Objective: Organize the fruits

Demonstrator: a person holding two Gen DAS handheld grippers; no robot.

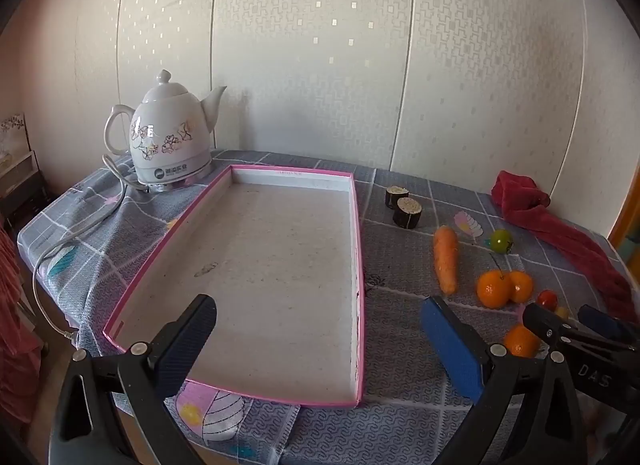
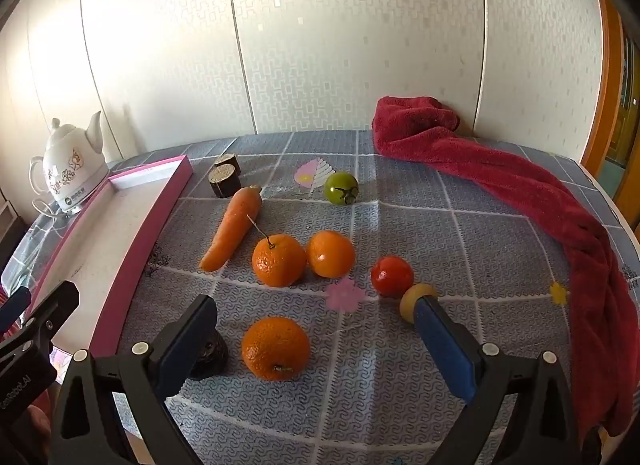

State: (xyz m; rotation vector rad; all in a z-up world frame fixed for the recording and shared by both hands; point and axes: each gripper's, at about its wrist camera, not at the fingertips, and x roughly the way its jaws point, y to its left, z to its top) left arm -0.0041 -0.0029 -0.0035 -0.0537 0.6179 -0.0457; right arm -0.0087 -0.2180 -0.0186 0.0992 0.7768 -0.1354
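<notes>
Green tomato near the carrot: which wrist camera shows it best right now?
The right wrist view. There the green tomato sits unobstructed beyond the carrot, large enough to show its dark stem. The left wrist view shows the same tomato only small, off to the right.

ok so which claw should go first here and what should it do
Probably the right claw: lower it around the near round orange mandarin and close. Its jaws are open and empty with that fruit lying between them, while the pink-rimmed shallow tray beside it holds nothing yet. The left claw hangs open above the tray.
</notes>
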